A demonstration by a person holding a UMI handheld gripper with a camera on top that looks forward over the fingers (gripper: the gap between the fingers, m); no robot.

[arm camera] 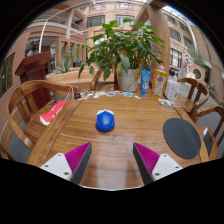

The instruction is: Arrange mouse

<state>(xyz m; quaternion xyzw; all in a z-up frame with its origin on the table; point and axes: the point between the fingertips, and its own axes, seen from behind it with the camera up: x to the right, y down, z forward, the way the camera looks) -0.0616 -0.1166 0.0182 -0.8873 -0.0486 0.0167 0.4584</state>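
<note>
Gripper [111,160] jaws wide, empty; mouse [105,121] beyond

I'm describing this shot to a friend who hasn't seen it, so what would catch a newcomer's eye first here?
The blue mouse stands out first, sitting alone on the wooden table just ahead of the open gripper. Beyond it, a big leafy plant in a pot rises at the table's far edge. A round black mouse pad lies to the right of the mouse, and a red object lies to the left.
</note>
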